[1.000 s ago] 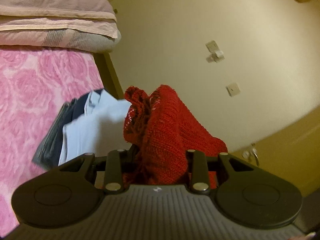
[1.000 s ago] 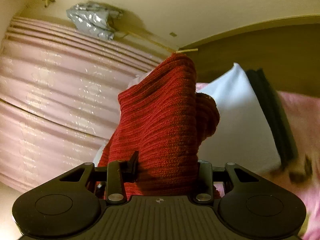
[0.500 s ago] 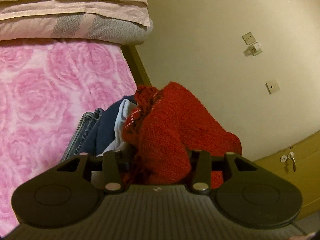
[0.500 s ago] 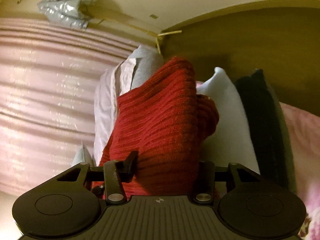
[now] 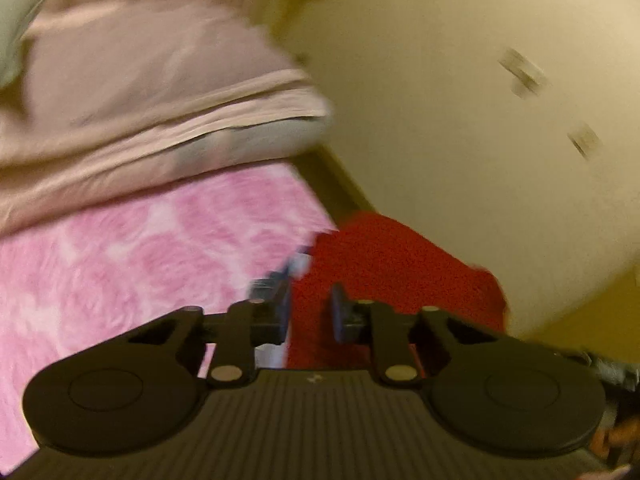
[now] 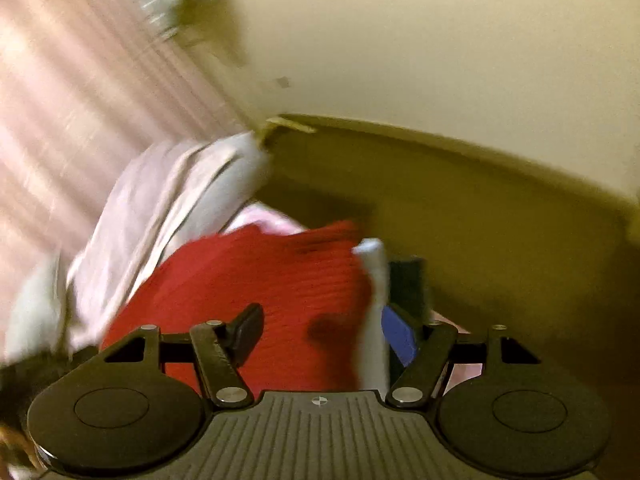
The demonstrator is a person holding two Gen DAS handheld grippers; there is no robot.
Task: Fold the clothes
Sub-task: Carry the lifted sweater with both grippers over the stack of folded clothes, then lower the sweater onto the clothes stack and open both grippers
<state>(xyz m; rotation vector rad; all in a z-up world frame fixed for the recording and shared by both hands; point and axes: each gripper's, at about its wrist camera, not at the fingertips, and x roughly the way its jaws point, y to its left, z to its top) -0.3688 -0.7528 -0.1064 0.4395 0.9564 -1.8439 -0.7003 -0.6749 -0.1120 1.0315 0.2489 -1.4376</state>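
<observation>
The red knit sweater [image 5: 384,264] shows blurred in the left wrist view, at the bed's right edge. My left gripper [image 5: 311,310] is shut on a fold of it, with red cloth pinched between the close-set fingers. In the right wrist view the sweater [image 6: 264,280] lies low in front of my right gripper [image 6: 324,332]. That gripper is open, its fingers spread wide on either side of the cloth. A light blue folded shirt [image 6: 372,276] and a dark garment [image 6: 408,280] sit against the sweater's right side.
A pink rose-patterned bedspread [image 5: 132,256] covers the bed, with stacked pale pink and grey bedding [image 5: 160,120] at its far end. A cream wall [image 5: 460,140] and a wooden headboard [image 6: 480,220] border the bed. Pink curtains [image 6: 80,100] hang at left.
Both views have swung fast and are blurred. The right gripper has opened and let go of the sweater, which now sits lower. The left fingers have closed tighter on the cloth.
</observation>
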